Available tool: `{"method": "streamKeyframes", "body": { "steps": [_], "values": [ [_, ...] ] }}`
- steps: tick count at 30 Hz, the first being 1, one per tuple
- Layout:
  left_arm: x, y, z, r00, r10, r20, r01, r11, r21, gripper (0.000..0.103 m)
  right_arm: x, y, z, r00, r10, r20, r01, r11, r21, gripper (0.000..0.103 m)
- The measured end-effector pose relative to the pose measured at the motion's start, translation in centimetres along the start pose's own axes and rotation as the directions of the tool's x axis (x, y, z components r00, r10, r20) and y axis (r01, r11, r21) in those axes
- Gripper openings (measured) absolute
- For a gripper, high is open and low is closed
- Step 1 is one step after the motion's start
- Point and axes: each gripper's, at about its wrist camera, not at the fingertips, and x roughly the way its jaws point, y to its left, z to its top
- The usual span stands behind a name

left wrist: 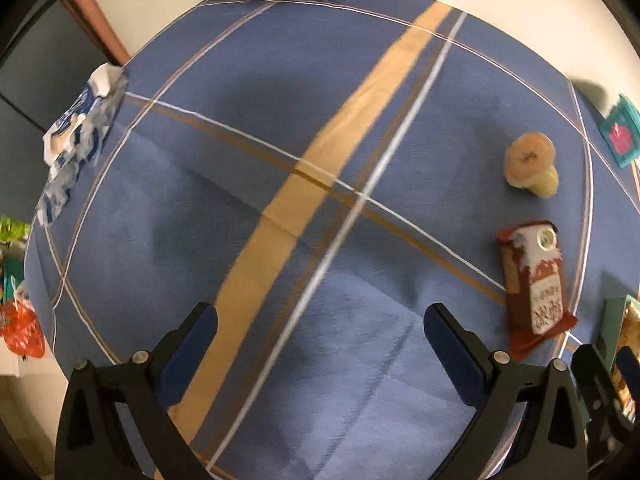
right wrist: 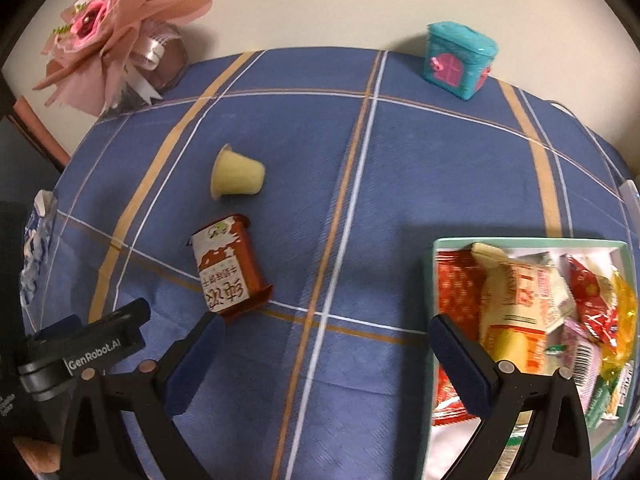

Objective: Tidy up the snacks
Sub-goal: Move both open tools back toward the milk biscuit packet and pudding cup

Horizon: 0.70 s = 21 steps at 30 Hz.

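Both claws stand wide apart with nothing between their dark blue pads: the left gripper [left wrist: 320, 344] hangs over bare blue plaid tablecloth [left wrist: 280, 100], and the right gripper [right wrist: 326, 344] sits low in its frame between the loose snacks and the tray.

Two snacks lie loose on the cloth. The red-brown rectangular biscuit packet [right wrist: 230, 266] is left of centre in the right wrist view, flat, printed face up, its long axis running from upper right to lower left, with the sealed end nearest the right gripper's left finger. Just above it, apart from it, the pale yellow plastic jelly cup [right wrist: 236, 176] lies tipped on its side, wide lidded mouth pointing left, narrow base pointing right. In the left wrist view both sit at the right edge. The shallow mint-green cardboard tray [right wrist: 532, 242], lower right, already holds a heap of red, yellow and cream wrappers.

The likely risks:
- The cup, being on its side, could roll away if a finger nudges its sloping wall
- The packet is flat and slick, so a bite across its width may slip or crush the biscuits
- The tray is crowded, so an added piece could slide off the pile
- The right gripper's right finger overlaps the tray wall in the picture and may catch it

A crumpled blue-and-white wrapper [left wrist: 76, 140] lies at the cloth's left edge
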Motion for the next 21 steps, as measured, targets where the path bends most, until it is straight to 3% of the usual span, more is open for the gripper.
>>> {"method": "streamKeyframes", "body": {
  "steps": [9,21],
  "values": [
    [-0.2,2.4,1.1,0.998,0.038,0.041,-0.034,0.996,-0.088,0.103,1.7,2.9,-0.1,1.000,0.013,0.010,-0.012,0.997,-0.070,0.103],
    [1.2,4.2,4.1,0.998,0.029,0.063,-0.018,0.985,-0.169,0.103,4.6,5.5,0.4,1.000,-0.018,0.001,0.018,0.985,-0.172,0.103]
  ]
}}
